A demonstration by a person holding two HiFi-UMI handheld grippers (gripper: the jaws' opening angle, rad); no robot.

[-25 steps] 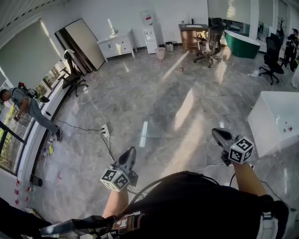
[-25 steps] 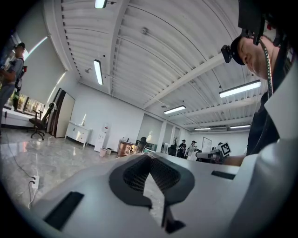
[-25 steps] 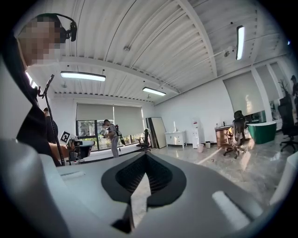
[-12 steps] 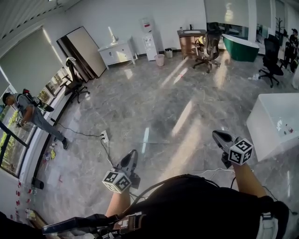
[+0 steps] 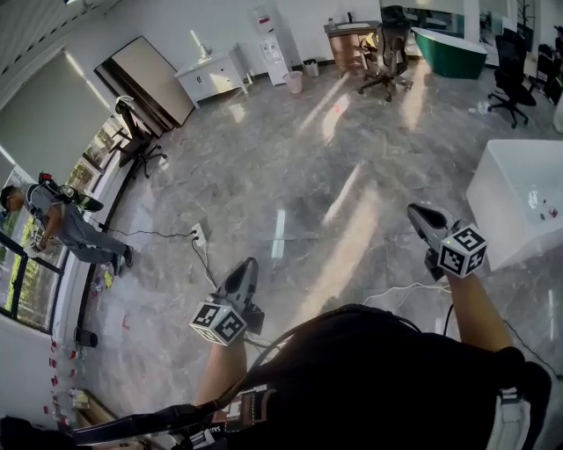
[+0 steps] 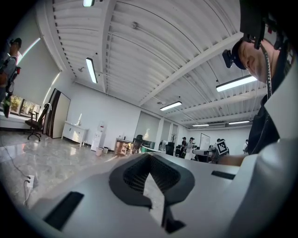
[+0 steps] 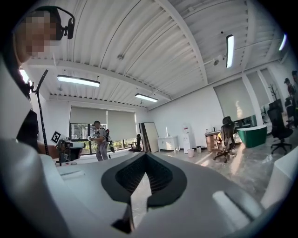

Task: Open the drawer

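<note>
**Grippers, two:** left gripper (image 5: pixel 247 266) and right gripper (image 5: pixel 415 212), both clenched on nothing, held over the floor (image 5: pixel 290 167).
**Marker cubes, two:** left cube (image 5: pixel 216 323), right cube (image 5: pixel 464 250).
**Cabinet (image 5: pixel 214 77), one:** white, at the far wall, well apart from both grippers. Its drawer is too small to make out.
**Chairs, three:** window chair (image 5: pixel 134 141), desk chair (image 5: pixel 385 54) at the desk (image 5: pixel 343 35), right chair (image 5: pixel 510 77).
**Bin (image 5: pixel 295 81), one.**
**Dispenser (image 5: pixel 264 26), one.**
**Green tub (image 5: pixel 450 53), one.**
**Power strip (image 5: pixel 199 235), one:** cable trailing.
**Bystander (image 5: pixel 66 224), one:** by the windows.
**White box (image 5: pixel 506 176), one:** cut off by the right edge.
**Hidden:** the wearer's torso (image 5: pixel 369 378) covers the near floor.
</note>
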